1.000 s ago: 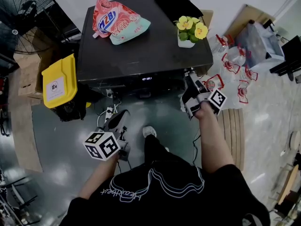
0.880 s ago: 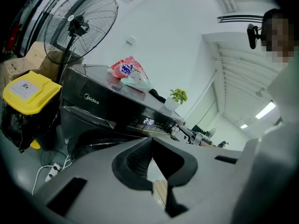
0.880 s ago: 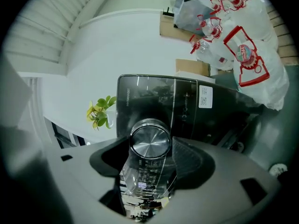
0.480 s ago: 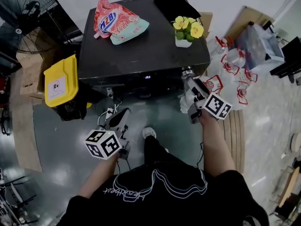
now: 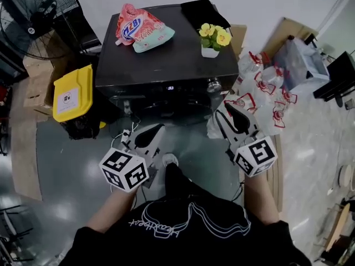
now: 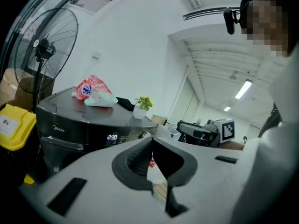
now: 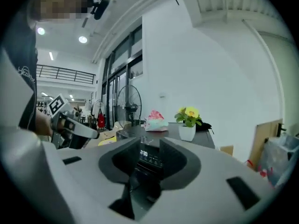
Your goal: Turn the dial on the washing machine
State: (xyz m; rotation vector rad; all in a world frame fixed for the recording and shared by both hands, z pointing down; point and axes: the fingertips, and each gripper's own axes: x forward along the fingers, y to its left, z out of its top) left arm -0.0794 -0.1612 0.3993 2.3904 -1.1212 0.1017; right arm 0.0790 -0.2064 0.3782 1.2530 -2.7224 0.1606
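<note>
Your right gripper (image 5: 226, 111) jaws closing empty, short of dial (image 5: 214, 85) at washing machine (image 5: 166, 60) front-right corner; spread wider, square on. Left gripper (image 5: 154, 133) jaws pressed together.

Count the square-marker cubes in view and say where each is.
2. The left cube rides on the left gripper, lower left in the head view; the right cube on the right gripper, whose jaws are closing with nothing between them. None seems hidden.

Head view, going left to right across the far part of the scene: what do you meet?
Fan → yellow bin → detergent pouch → potted yellow flowers → white bags with red print.
</note>
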